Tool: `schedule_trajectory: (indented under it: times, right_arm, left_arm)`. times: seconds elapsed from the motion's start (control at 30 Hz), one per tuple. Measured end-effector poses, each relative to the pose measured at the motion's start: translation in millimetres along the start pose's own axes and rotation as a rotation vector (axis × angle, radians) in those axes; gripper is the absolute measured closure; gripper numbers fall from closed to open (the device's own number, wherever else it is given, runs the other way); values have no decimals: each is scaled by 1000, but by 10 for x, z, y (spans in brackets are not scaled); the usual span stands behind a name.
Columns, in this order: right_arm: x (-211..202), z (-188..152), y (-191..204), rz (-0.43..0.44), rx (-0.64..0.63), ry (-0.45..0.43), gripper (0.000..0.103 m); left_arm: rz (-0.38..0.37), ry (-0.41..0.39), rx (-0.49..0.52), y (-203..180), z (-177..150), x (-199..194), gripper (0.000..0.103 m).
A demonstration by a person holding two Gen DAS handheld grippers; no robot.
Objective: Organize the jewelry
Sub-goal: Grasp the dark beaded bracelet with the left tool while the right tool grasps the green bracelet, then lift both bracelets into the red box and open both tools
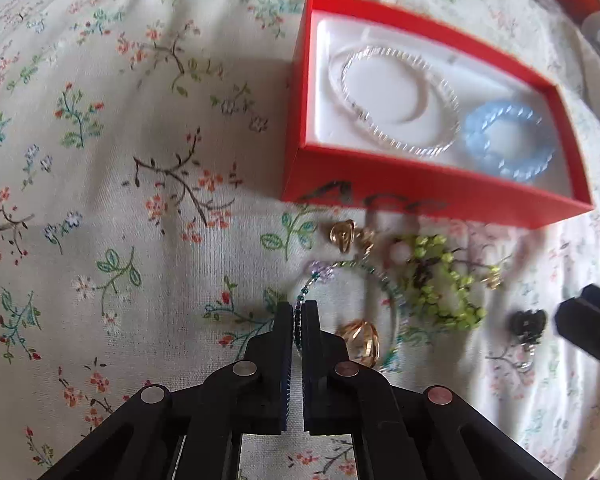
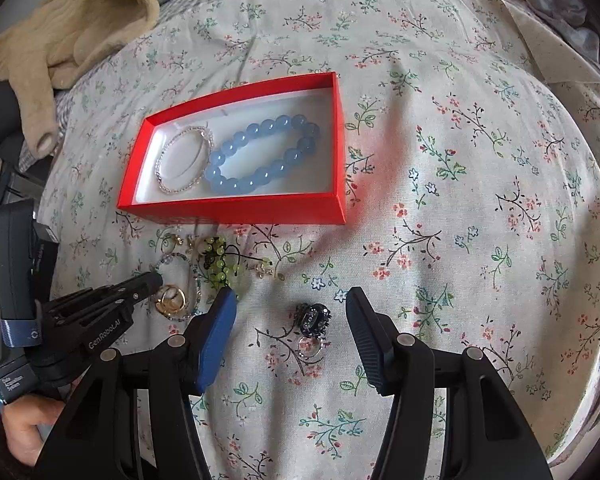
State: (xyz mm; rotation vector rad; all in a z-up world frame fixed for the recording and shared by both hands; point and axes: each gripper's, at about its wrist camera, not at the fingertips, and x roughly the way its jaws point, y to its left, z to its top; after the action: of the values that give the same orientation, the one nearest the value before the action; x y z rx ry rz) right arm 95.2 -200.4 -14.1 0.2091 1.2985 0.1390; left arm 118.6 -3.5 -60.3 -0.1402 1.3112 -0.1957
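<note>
The left tool (image 1: 298, 308) is closed on the near rim of the thin beaded bracelet (image 1: 364, 276), whose loop lies flat on the bed, extending rightward. The red box (image 1: 420, 188) lies ahead-right. The right tool (image 2: 290, 304) stands wide open, empty, straddling the dark ring (image 2: 312, 318).

left wrist – low, close over jewelry pile (image 1: 400, 280) | right wrist – higher, farther | shared: red box (image 1: 420, 188)
</note>
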Motion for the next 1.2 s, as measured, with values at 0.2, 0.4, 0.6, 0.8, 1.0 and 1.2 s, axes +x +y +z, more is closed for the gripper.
schedule_trajectory:
  times: [0.2,0.4,0.6,0.8,1.0,1.2]
  right_arm:
    - [39,6,100,53,-10,-1,43]
    - [214,27,243,126,-18,35,67]
    - [391,35,337,123,-32,65,79]
    - [502,75,359,103,-33,72,83]
    - [562,110,329,96,-45,80,95]
    - [450,104,353,94,-75,54,95]
  left_arm:
    - [-55,-91,-9,31,-7,-338,103]
    - [-90,-165,8,-33,-40,-625,103]
    - [-85,-192,24,-78,-54,-691,103]
    - [-84,-183,13,-48,-47,-668,103]
    - [-78,-174,-9,12,-41,-634,103]
    - [-75,-172,-19,55,-38,-635,103]
